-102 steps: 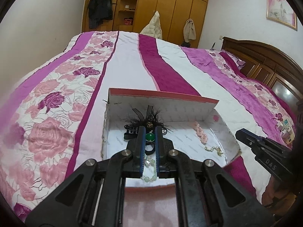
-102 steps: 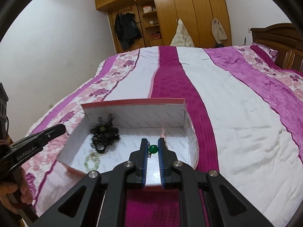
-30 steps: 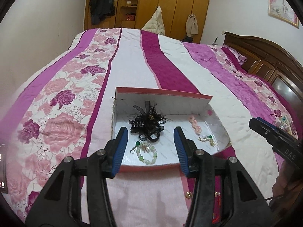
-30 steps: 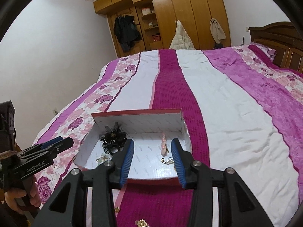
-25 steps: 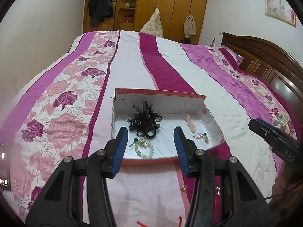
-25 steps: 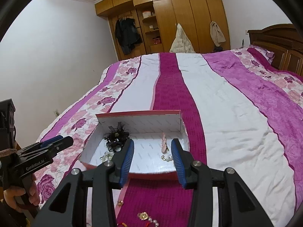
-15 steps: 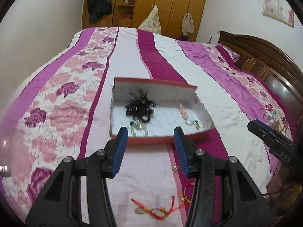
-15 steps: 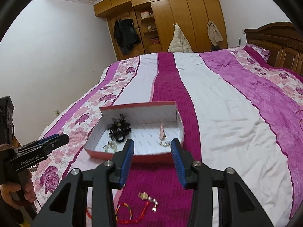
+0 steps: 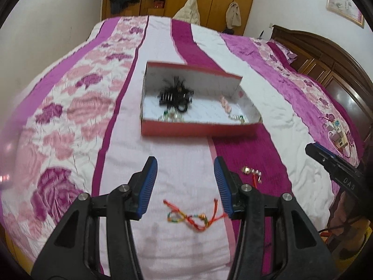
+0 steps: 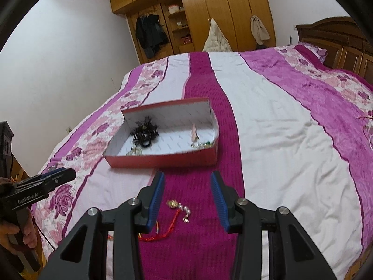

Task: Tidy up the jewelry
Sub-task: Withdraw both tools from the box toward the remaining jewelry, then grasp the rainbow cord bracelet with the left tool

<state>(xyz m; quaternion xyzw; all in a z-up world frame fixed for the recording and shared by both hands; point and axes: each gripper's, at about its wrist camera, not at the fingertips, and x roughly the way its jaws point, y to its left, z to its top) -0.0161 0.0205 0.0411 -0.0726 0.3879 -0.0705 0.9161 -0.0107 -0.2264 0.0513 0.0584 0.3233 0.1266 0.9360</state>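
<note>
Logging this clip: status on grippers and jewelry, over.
Both grippers, left and right, jaws open, empty. Red cord bracelet and gold charm piece lie on the bedspread, outside the box. Nothing in the way.

White walls (image 10: 70,53) — wooden wardrobe (image 10: 209,11)

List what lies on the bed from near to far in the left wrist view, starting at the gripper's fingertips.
Red cord bracelet → gold and pearl piece → red box → green bead bracelet in the box → black feather hair clip farther back in the box.

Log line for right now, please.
left gripper: open, empty | right gripper: open, empty | red cord bracelet, gold charm: on bed | box: holds jewelry
</note>
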